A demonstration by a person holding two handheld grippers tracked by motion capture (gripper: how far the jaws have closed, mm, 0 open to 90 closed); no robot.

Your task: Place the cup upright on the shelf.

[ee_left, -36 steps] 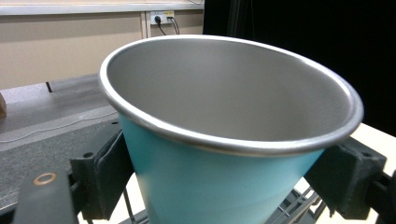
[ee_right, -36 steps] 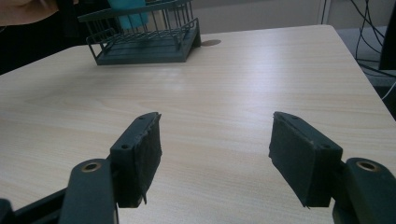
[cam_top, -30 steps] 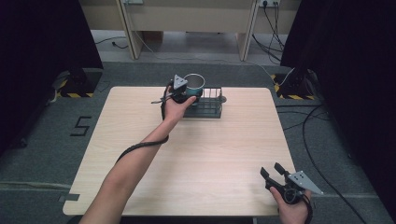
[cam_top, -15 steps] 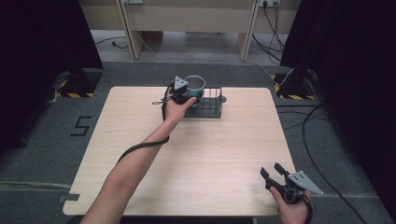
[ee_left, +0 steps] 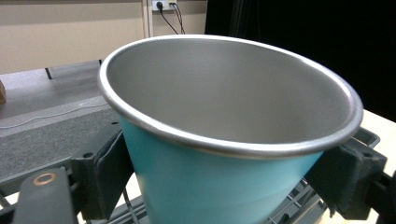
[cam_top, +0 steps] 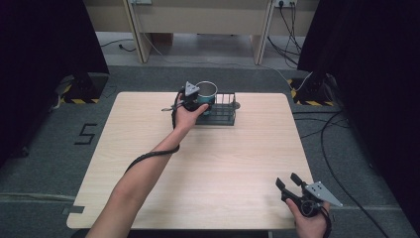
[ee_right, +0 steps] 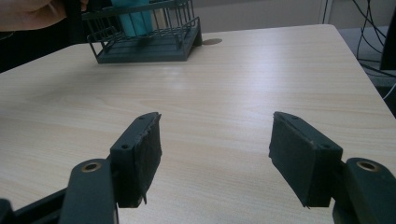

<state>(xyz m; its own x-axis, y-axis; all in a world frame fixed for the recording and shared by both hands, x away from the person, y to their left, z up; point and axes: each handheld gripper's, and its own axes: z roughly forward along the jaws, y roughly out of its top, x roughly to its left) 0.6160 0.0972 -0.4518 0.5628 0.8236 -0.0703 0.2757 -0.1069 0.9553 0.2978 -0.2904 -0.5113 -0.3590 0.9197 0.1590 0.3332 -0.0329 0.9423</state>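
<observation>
Left hand-held gripper (cam_top: 197,99) was clamped on a teal metal cup (cam_top: 206,94), jaws pressing both sides of its wall just below the steel rim. Cup (ee_left: 224,140) sat upright at the left end of a dark wire rack (cam_top: 221,110) on the far middle of the bench (cam_top: 223,163). Right hand-held gripper (cam_top: 288,182) hovered over the bench's near right corner, jaws spread wide and empty, its pads (ee_right: 140,156) well apart from the rack (ee_right: 144,39).

My left gripper (cam_top: 197,101) held the teal metal cup (cam_top: 206,94) over the dark wire rack (cam_top: 224,113) at the pale wooden table's (cam_top: 233,163) far edge, my right gripper (cam_top: 289,182) near its front right corner.
</observation>
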